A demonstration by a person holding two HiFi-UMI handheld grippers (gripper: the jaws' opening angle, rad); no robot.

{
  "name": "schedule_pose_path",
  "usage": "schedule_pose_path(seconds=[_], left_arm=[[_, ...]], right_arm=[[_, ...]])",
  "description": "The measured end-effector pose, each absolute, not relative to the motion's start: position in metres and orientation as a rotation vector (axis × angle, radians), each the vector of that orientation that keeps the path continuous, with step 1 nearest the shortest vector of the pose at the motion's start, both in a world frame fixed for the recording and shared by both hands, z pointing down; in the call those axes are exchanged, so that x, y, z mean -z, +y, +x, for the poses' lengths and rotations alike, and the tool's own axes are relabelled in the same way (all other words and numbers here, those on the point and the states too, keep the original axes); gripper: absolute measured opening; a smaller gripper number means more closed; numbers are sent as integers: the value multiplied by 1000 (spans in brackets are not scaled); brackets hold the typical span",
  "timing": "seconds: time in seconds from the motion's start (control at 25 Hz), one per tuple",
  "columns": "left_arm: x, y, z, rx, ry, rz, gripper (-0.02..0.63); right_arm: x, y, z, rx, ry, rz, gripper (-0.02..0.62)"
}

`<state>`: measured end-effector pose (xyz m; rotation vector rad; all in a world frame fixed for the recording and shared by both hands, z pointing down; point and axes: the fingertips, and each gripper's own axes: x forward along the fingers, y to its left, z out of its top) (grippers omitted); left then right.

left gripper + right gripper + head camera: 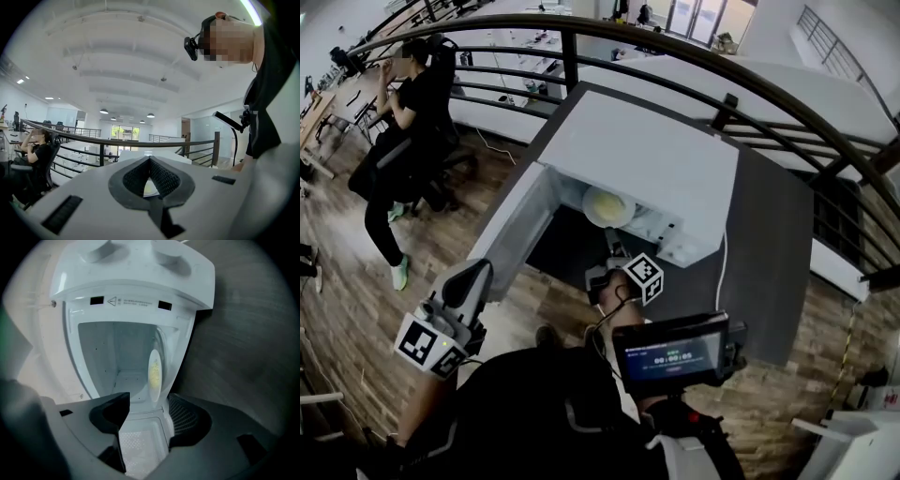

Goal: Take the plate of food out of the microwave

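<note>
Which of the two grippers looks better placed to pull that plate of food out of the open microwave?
Right. The right gripper faces the open microwave, jaws apart, plate of food just ahead. The left gripper hangs off to the side, jaws together.

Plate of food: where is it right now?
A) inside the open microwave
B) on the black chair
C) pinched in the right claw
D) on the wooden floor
A: the plate of food sits inside the microwave, whose door is open. The right claw is open just in front of it, with nothing between its jaws.
</note>
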<state>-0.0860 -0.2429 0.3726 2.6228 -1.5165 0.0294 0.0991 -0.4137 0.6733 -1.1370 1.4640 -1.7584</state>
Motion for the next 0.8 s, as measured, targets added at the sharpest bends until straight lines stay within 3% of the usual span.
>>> schedule_pose_path(seconds=[0.6,0.8], left_arm=[[-384,-249,-95,-148,-1575,2557,3],[-386,-253,-97,-173,-1580,2555,3]], right_arm=[[-708,-453,80,1853,1259,-1103,256],[-717,-457,74,1874,1228,-1105,181]])
